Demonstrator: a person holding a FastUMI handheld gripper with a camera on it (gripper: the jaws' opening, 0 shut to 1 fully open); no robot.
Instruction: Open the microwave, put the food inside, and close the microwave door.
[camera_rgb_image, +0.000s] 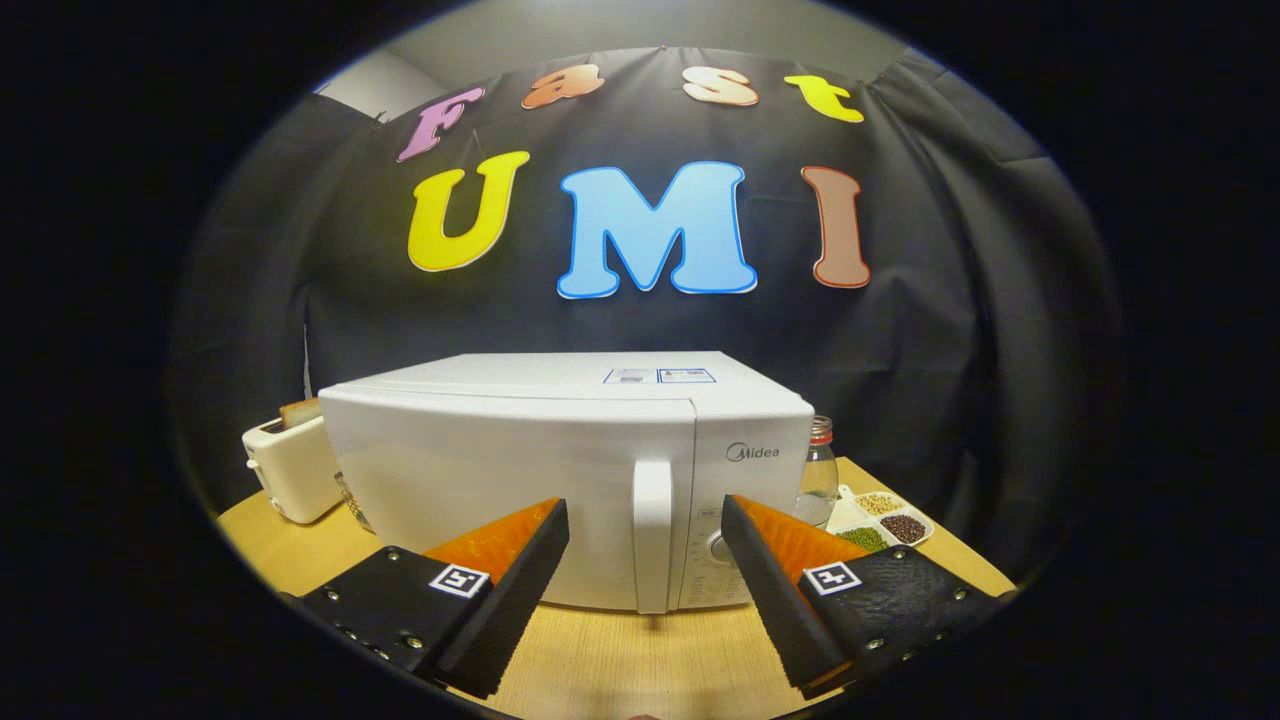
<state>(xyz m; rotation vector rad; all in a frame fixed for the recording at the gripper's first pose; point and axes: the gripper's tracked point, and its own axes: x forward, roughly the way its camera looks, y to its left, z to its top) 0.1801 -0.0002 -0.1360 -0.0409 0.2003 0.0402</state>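
Leftmost, a cream plastic toaster (285, 470) holds a slice of brown bread (299, 411); beside it the closed white box-shaped microwave (520, 480) sits just beyond the gripper (645, 520), whose fingers are spread wide, grasping nothing. Its upright white door handle (653, 530) lies straight ahead between them, long axis vertical. Right, a clear glass jar (818, 470), then a white divided dish (850, 514) of beans

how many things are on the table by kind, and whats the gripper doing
microwave: 1
toaster: 1
glass jar: 1
divided dish of beans: 1
total: 4
gripper: open, fingers either side of the door handle, not touching
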